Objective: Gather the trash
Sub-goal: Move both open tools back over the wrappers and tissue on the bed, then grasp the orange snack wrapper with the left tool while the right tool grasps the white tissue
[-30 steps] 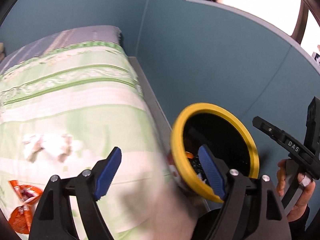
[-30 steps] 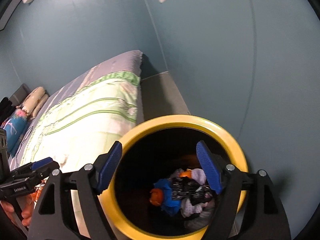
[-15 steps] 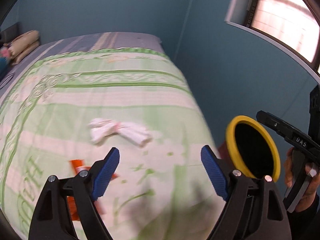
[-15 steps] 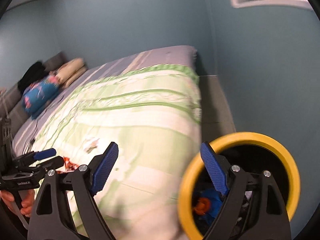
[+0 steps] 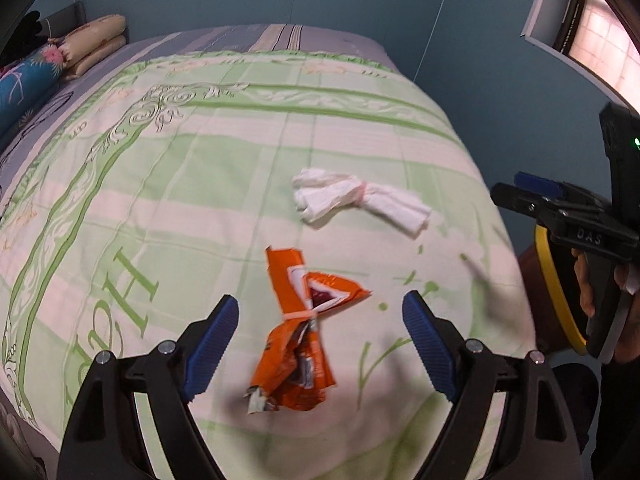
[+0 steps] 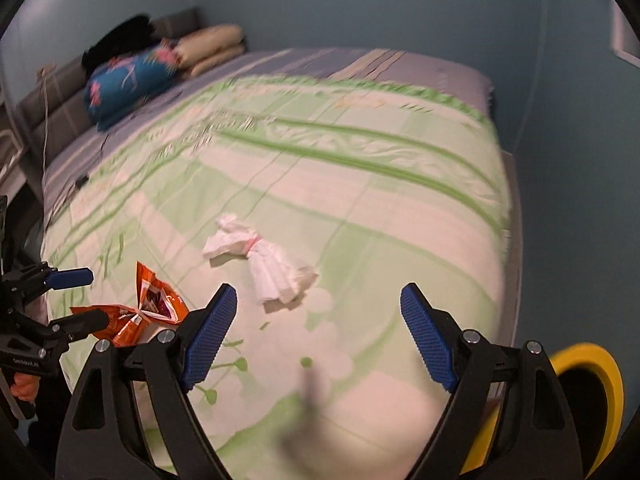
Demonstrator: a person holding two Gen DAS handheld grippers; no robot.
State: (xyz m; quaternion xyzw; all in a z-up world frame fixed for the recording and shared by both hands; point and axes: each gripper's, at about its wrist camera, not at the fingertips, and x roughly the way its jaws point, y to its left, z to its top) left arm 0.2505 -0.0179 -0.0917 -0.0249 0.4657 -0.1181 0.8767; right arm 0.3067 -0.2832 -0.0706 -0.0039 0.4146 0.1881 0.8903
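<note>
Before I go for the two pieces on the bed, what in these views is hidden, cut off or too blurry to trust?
- Yellow-rimmed bin, right wrist view: cut off by the frame edge and the right hand-held gripper; contents unseen.
- Same bin, left wrist view: only a rim sliver behind the person's hand.
- Orange wrapper, right wrist view: partly hidden by gripper arms.
- Wrapper print: too crumpled to read.
- Bed's far half, right wrist view: motion-blurred.

We see a crinkled orange foil-like snack wrapper, glossy, and a soft white crumpled tissue paper wad, matt, on the green-and-cream cloth bedspread. Our black matt plastic left gripper carries ribbed blue pads and shiny metal rivets.
</note>
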